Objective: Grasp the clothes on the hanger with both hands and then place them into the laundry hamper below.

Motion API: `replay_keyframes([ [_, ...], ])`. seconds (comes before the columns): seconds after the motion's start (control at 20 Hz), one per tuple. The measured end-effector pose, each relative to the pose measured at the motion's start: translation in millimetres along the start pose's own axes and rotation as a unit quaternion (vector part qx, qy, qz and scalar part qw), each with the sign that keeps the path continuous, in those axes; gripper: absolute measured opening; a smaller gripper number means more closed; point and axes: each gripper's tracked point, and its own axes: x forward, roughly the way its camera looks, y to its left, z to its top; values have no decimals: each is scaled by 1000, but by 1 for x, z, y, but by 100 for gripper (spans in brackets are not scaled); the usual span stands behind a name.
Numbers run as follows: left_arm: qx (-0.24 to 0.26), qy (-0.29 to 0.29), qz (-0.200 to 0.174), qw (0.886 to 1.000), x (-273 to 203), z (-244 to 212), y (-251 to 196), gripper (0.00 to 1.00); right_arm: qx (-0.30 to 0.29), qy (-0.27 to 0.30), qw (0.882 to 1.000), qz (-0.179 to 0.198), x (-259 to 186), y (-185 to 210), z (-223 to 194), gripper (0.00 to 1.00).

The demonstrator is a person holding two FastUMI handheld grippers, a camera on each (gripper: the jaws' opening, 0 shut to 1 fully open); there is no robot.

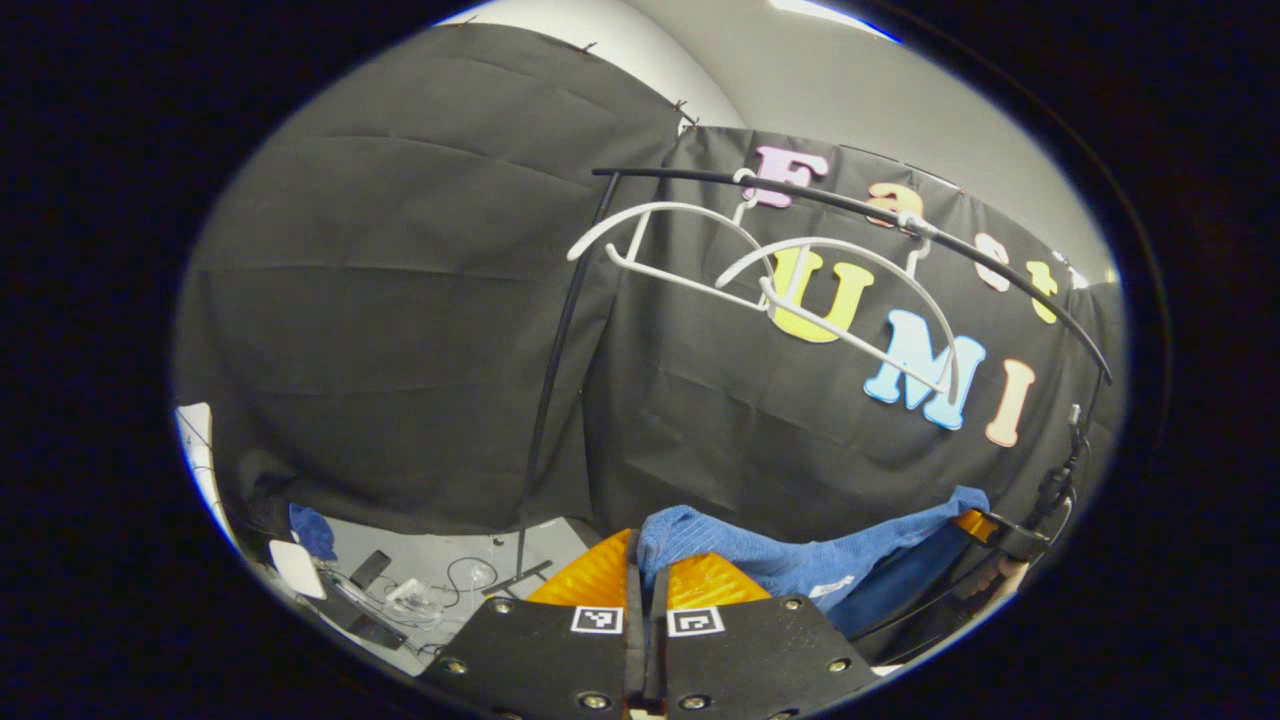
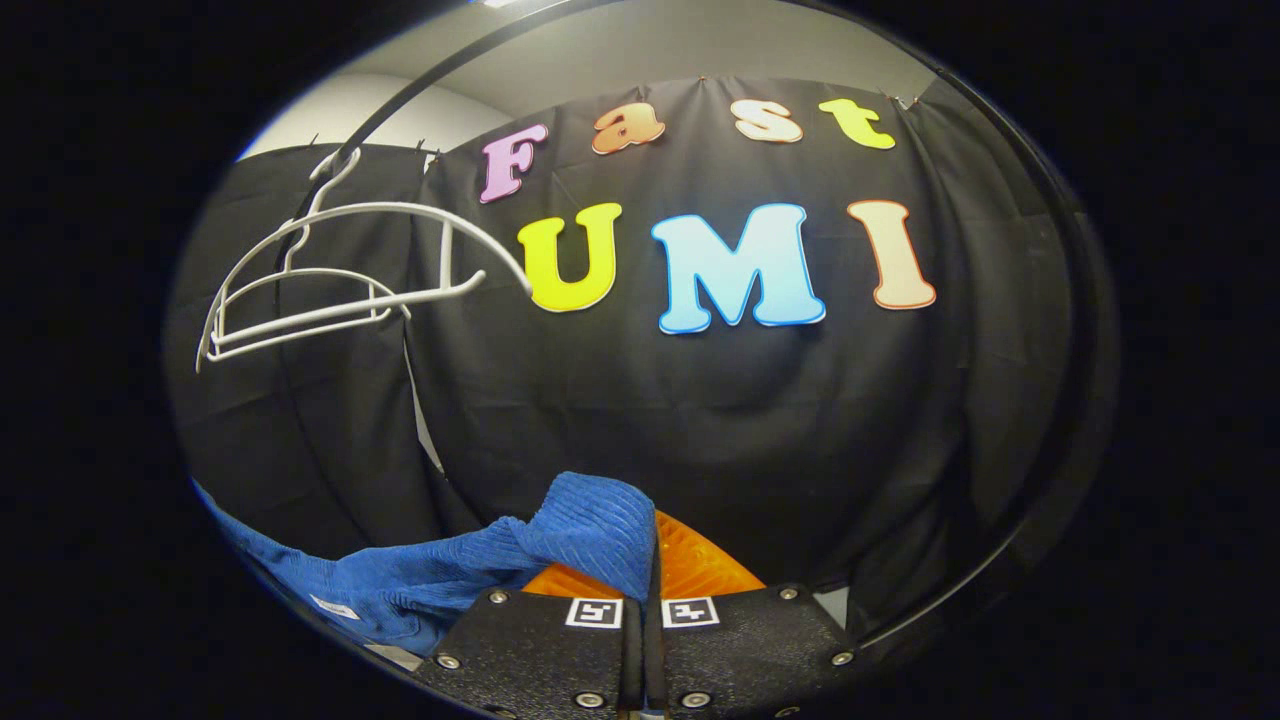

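Note:
A blue ribbed garment (image 1: pixel 800 555) stretches between the two grippers, clear of the hangers. My left gripper (image 1: pixel 645 570) is shut on one end of it, the cloth bunched over its fingers. The garment's far end runs to the other gripper (image 1: pixel 1000 535), held by a hand at the right edge. In the right gripper view my right gripper (image 2: pixel 648 560) is shut on the blue garment (image 2: pixel 480 570), which trails off to the lower left. Two bare white hangers (image 1: pixel 790 285) hang on the black rail (image 1: pixel 900 225); they are also up left in the right gripper view as white hangers (image 2: pixel 330 280).
The rack's black upright pole (image 1: pixel 555 370) runs down to the grey floor (image 1: pixel 450 560), where cables, a small dark device, a white pad and a blue cloth (image 1: pixel 312 530) lie. In the right gripper view a dark curved bar (image 2: pixel 1050 520) arcs along the right side.

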Motion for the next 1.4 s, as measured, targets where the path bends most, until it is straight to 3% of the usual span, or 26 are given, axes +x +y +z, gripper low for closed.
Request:
replay_keyframes([
  [0.25, 8, 26, -23, 999, -2, -16, 19, 1, -9, 96, 995, -27, -60, 7, -82, 0],
  [0.4, 32, 49, -50, 997, -4, -27, 42, 1, -2, 121, 991, -60, -97, 23, -106, 1],
  [0.55, 18, 78, -85, 993, -8, -35, 68, 5, 49, 125, 986, -102, -131, 58, -101, 0],
  [0.6, 13, 89, -93, 992, -11, -36, 79, 1, 65, 112, 985, -109, -142, 73, -89, 1],
  [0.7, 15, 90, -107, 990, -15, -42, 102, 5, 60, 98, 986, -123, -157, 107, -82, 0],
  [0.8, 14, 109, -140, 984, -22, -55, 112, 1, 45, 93, 985, -136, -174, 129, -81, 1],
  [1.1, 52, 150, -194, 968, -37, -74, 119, 1, 71, 104, 983, -133, -221, 172, -106, 0],
  [1.4, 94, 173, -214, 957, -46, -100, 68, 0, 81, 114, 984, -114, -227, 165, -122, 1],
])
